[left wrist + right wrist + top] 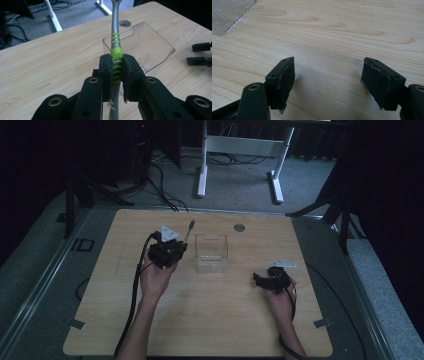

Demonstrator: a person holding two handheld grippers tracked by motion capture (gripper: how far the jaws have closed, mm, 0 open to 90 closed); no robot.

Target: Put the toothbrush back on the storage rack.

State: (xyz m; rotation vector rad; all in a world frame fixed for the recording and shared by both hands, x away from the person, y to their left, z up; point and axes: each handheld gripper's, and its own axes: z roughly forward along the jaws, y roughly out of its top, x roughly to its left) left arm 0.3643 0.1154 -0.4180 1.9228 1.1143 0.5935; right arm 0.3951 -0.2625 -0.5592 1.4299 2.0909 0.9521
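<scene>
Two hand-held grippers on my light wooden counter [210, 320]. Left hand-held gripper [117, 68]: clamped on green-and-grey plastic toothbrush [115, 45], raised beside clear plastic rectangular bin [147, 47]. Right hand-held gripper [328, 82]: wide open, empty. Step: carrying. Next, probably lowering toothbrush into bin.

Lab or recording rig, not a home. My wooden table [200, 320] sits on grey carpet, boxed in by black curtains [390, 195]. Loose cables [162, 187] run across the floor, tripod legs [75, 200] at the sides, white desk frame [240, 150] behind.
</scene>
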